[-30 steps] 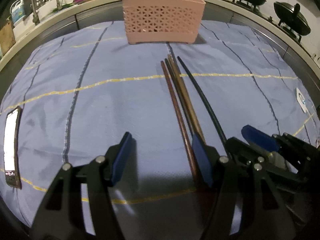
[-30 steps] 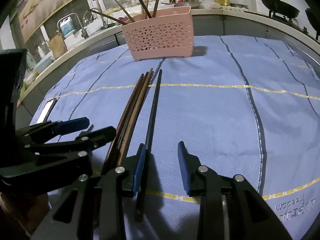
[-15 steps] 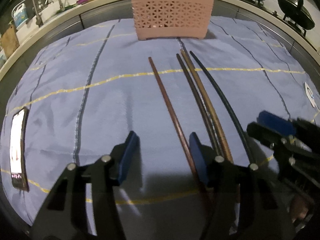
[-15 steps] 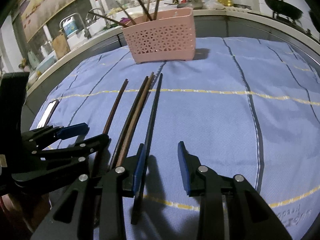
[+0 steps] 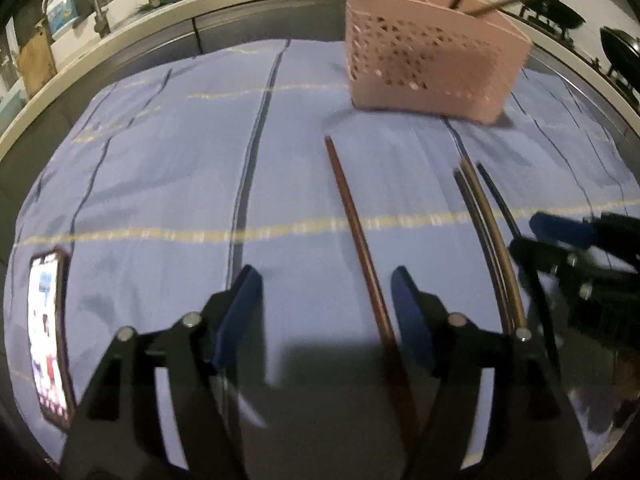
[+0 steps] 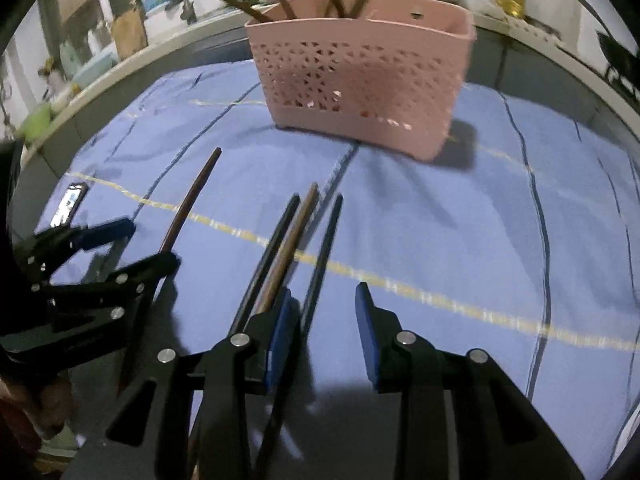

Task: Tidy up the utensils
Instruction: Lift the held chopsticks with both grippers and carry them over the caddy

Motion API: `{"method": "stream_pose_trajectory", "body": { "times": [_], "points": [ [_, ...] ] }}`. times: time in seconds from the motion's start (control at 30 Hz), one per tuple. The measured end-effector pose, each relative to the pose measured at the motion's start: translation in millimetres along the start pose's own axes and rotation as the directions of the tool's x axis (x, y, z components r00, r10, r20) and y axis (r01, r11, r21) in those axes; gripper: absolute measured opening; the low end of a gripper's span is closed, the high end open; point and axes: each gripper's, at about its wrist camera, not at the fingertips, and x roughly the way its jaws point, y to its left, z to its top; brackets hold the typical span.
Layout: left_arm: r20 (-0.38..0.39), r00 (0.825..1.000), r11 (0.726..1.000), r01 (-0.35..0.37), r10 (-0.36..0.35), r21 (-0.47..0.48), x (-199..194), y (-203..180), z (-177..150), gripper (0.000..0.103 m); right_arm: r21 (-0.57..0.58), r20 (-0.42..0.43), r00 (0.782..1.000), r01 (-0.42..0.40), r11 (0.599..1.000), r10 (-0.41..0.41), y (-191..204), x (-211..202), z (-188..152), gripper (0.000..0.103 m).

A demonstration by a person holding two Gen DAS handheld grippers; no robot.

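Several chopsticks lie on the blue cloth. A reddish-brown chopstick [image 5: 352, 216] [image 6: 188, 208] lies apart on the left; its near end runs between the open jaws of my left gripper [image 5: 326, 312], close to the right finger. A dark one [image 6: 276, 236], a light-brown one [image 6: 294, 236] and a black one [image 6: 324, 248] lie side by side; the black one's near end passes between the open jaws of my right gripper [image 6: 324, 324]. A pink perforated basket [image 5: 432, 60] [image 6: 360, 68] holding several upright chopsticks stands at the far side of the cloth.
A smartphone [image 5: 48, 336] [image 6: 70, 204] with a lit screen lies on the cloth's left edge. The blue cloth [image 5: 160, 160] covers the counter. A sink with a tap [image 5: 100, 4] is at the back left, woks [image 5: 552, 4] at the back right.
The reddish-brown chopstick has been shifted left, away from the other three. Both grippers have moved forward toward the basket, which looks larger; both stay open.
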Motion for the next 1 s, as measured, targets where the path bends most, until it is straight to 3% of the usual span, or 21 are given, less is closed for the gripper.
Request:
{"method": "stream_pose_trajectory", "body": {
  "times": [0.07,0.1,0.17,0.23,0.27,0.33,0.47,0.63,0.87,0.97,1.0],
  "points": [
    [0.016,1.000,1.000,0.011,-0.011,0.002,8,0,11,0.061,-0.038,-0.002,1.000,0.010,0.999,-0.010,3,6,8,0.032],
    [0.030,0.999,1.000,0.018,-0.018,0.009,11,-1,16,0.055,-0.050,-0.003,1.000,0.009,0.999,-0.010,4,8,10,0.022],
    [0.047,0.998,0.999,0.037,-0.038,0.026,16,-5,26,0.026,-0.065,-0.023,0.999,-0.029,0.997,0.028,6,12,18,0.008],
    [0.035,0.998,0.998,0.053,-0.054,0.026,19,-6,36,0.009,-0.051,-0.043,0.998,-0.050,0.997,0.048,7,14,23,0.006],
    [0.012,0.993,0.994,0.113,-0.113,0.007,21,-4,40,0.006,-0.041,-0.049,0.997,-0.069,0.997,0.067,6,14,24,0.005],
    [0.011,0.982,0.981,0.188,-0.188,-0.035,13,3,44,0.004,-0.016,-0.031,0.994,-0.101,0.995,0.101,2,6,25,0.005],
    [0.126,0.965,0.970,0.238,-0.231,-0.044,-26,14,46,0.004,-0.010,0.076,0.982,-0.174,0.985,0.174,-2,-36,23,0.005],
    [0.285,0.916,0.950,0.308,-0.284,-0.043,-92,25,54,0.004,-0.002,0.215,0.950,-0.234,0.972,0.229,-8,-93,23,0.005],
    [0.478,0.827,0.939,0.345,-0.295,-0.017,-176,27,80,0.004,-0.005,0.458,0.857,-0.263,0.965,0.236,-18,-172,38,0.005],
    [0.550,0.783,0.936,0.353,-0.292,-0.005,-206,27,103,0.004,0.015,0.538,0.815,-0.262,0.965,0.213,-31,-195,57,0.005],
    [0.562,0.775,0.936,0.351,-0.290,-0.002,-213,27,110,0.005,0.029,0.569,0.799,-0.253,0.967,0.193,-34,-203,64,0.005]
  ]
}}
